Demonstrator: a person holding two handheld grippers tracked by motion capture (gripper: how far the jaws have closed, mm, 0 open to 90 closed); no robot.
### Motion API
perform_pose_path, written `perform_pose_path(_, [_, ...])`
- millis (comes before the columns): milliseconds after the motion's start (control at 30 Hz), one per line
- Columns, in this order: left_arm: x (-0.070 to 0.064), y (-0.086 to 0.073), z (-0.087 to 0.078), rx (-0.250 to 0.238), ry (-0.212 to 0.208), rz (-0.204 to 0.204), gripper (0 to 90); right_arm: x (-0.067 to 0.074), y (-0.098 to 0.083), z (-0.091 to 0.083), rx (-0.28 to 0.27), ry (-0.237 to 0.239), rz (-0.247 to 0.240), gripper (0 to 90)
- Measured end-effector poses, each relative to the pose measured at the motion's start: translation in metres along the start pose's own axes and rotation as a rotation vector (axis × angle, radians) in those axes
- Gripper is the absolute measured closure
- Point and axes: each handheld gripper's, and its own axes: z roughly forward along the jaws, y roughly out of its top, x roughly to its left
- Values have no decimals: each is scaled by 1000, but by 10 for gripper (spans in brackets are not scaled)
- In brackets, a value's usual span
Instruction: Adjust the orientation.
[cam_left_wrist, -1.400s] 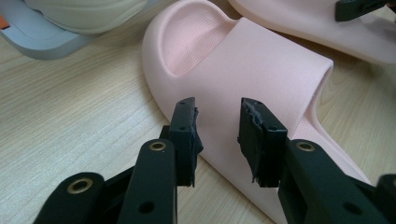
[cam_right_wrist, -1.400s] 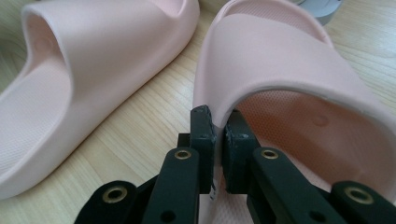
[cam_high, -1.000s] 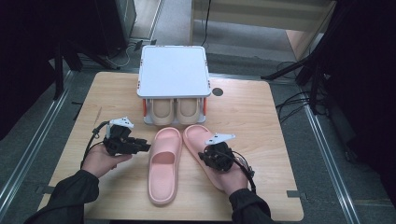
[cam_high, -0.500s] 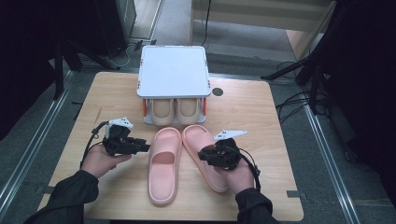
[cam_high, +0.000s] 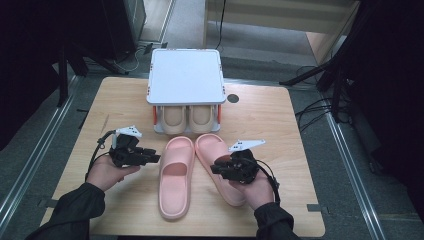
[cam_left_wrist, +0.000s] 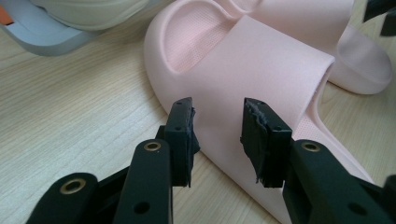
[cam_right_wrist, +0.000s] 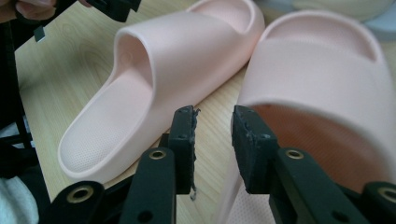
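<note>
1. The left gripper (cam_high: 150, 156) hovers with jaws apart and empty; the left pink slipper (cam_high: 176, 176) lies just ahead of its tips on the surface (cam_high: 125, 100). Closing here could pinch only the strap edge and slip.
2. The right gripper (cam_high: 220, 169) has just opened, jaws straddling the right pink slipper's (cam_high: 212, 152) inner rim without pressing. Pushing forward could shove both slippers against the shoe rack (cam_high: 185, 75).

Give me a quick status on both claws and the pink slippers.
Left claw open beside left slipper. Right claw open over right slipper, nothing held. Shoe rack behind.
</note>
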Motion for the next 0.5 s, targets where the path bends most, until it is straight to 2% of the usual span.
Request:
perform_pose_path(167, [0,-1,-3,-6,1,-3,740,-8,2,-12,-33,-27,7,788])
perform_pose_path(333, [1,-4,4,31,7,-6,766,-33,1,-24,-57,-86,14,833])
perform_pose_path(367, [1,-4,4,31,7,-6,766,-33,1,-24,-57,-86,14,833])
perform_pose_path(400, [0,-5,9,39,9,-9,766,-44,1,-27,-65,-112,24,842])
perform_pose_path(433, [0,-5,9,39,9,-9,766,-44,1,-27,-65,-112,24,842])
perform_pose_path(467, [0,-5,13,52,11,1,765,-54,1,-29,-69,-136,33,847])
perform_pose_path(500, [0,-5,13,52,11,1,764,-54,1,-29,-69,-136,33,847])
